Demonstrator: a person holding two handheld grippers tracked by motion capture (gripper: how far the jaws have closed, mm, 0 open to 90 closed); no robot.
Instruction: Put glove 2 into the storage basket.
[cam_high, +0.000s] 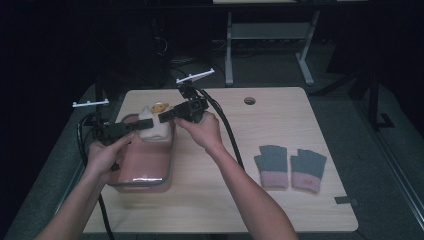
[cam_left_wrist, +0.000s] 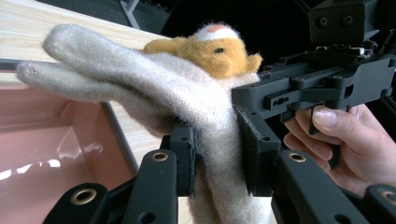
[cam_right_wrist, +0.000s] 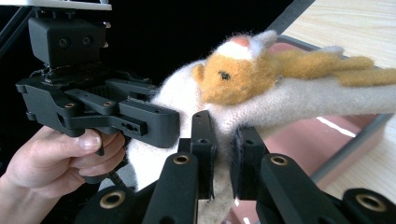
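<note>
Your left hand-held gripper sits at about 9 o'clock on the surface, jaws closed tight on the cream fuzzy mitten. In the left gripper view the fabric is pinched between both pads, the rest of the mitten fanning up and to 10 o'clock. Your right hand-held gripper comes in from 1 o'clock of the mitten and clamps the same piece; in the right gripper view the jaws are nearly closed with cream fabric squeezed between them. The orange animal face on the mitten points up, at 12 o'clock of the grip in both gripper views. The mitten is held in the air over the far end of the pink tray, which rests on the left half of the surface. Your left hand and right hand wrap the handles, fingers on the triggers. Two grey gloves with pink cuffs lie flat side by side at 4 o'clock, well apart from the tray. A round hole sits at the far edge, near 12 o'clock.
</note>
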